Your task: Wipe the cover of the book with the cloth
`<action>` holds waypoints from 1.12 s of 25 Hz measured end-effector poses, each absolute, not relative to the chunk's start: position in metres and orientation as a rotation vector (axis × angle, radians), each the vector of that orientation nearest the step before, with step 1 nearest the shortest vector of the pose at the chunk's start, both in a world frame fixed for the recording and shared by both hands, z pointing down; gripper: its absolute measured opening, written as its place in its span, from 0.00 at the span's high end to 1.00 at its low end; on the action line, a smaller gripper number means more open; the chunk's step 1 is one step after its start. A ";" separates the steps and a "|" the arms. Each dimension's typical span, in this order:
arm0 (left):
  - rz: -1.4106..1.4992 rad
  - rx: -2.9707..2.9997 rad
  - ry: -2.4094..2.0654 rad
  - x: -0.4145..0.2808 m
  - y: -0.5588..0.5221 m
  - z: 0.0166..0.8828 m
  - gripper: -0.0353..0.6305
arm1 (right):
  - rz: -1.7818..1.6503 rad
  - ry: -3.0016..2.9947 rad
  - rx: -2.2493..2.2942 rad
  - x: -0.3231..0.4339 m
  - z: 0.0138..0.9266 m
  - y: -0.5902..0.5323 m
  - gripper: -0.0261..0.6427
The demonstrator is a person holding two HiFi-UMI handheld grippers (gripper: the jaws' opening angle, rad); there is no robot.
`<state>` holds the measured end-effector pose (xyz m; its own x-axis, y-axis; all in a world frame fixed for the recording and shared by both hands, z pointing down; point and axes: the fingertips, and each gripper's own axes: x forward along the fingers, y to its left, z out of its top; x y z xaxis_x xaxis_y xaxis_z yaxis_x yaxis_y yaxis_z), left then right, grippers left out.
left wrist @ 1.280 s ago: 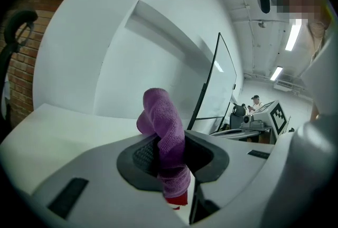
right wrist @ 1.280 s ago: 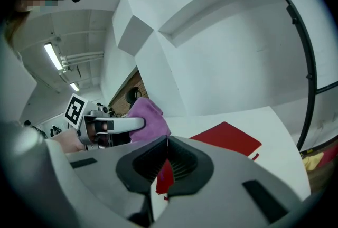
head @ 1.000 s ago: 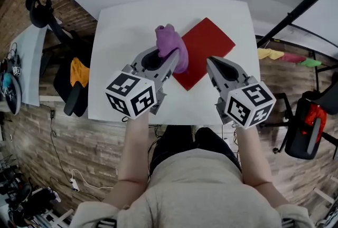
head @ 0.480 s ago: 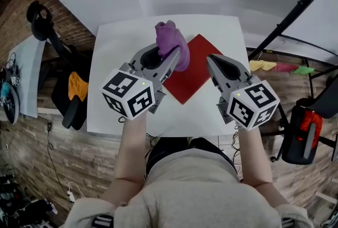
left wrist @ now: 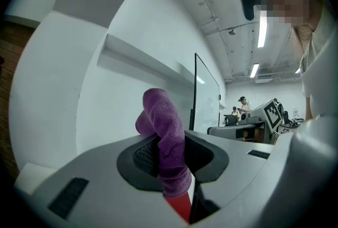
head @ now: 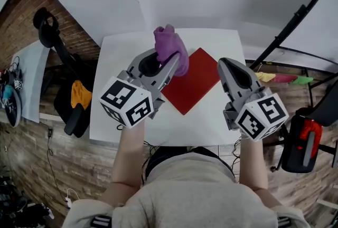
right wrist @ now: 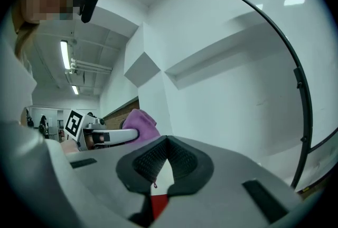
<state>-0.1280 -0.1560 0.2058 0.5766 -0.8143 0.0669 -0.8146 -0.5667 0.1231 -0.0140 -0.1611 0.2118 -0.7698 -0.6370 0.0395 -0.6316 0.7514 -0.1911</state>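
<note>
Head view: a white bench (head: 119, 63) carries a red book (head: 193, 82), which lies flat near the bench's middle and is turned corner-wise to the person. The left hand-held gripper (head: 173, 60) is at the book's left edge, its jaws pinching a purple cloth (head: 170, 46) that bunches up past the jaw tips and overlaps that edge of the cover; whether the cloth touches the cover cannot be told from here. The right hand-held gripper (head: 225, 65) is just beside the book's right corner, its jaws pressed together with nothing between them. A black chair (head: 63, 58) with an orange item (head: 79, 92) on it stands off the bench to the left. Left gripper view: the left hand-held gripper (left wrist: 171, 155) has its two dark pads clamped on the cloth (left wrist: 163, 132), a fold of which rises above the jaws while its lower end hangs below them; a red sliver of the book (left wrist: 182, 206) shows in the gap beneath. Right gripper view: the right hand-held gripper (right wrist: 166, 142) has its pads meeting at the tips and holds nothing; through the gap lower down show white bench (right wrist: 165, 174) and a red patch of the book (right wrist: 158, 203). To the left, the cloth (right wrist: 140, 121) appears at the tip of the left hand-held gripper (right wrist: 113, 136).
</note>
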 end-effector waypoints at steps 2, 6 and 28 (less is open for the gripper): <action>-0.018 2.671 -1.354 -0.127 -0.154 0.204 0.79 | -0.276 2.912 -1.053 -0.014 0.208 -0.160 0.93; -0.043 2.683 -1.313 -0.121 -0.150 0.204 0.79 | -0.282 2.914 -1.056 -0.015 0.210 -0.159 0.93; -0.104 2.653 -1.257 -0.110 -0.128 0.220 0.79 | -0.232 2.977 -1.043 -0.022 0.220 -0.138 0.93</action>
<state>-0.1097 -0.1280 0.2204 0.6350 -0.7722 0.0233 -0.7578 -0.6168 0.2130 -0.0216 -0.1379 0.2205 -0.7824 -0.6189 0.0687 -0.6221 0.7719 -0.1311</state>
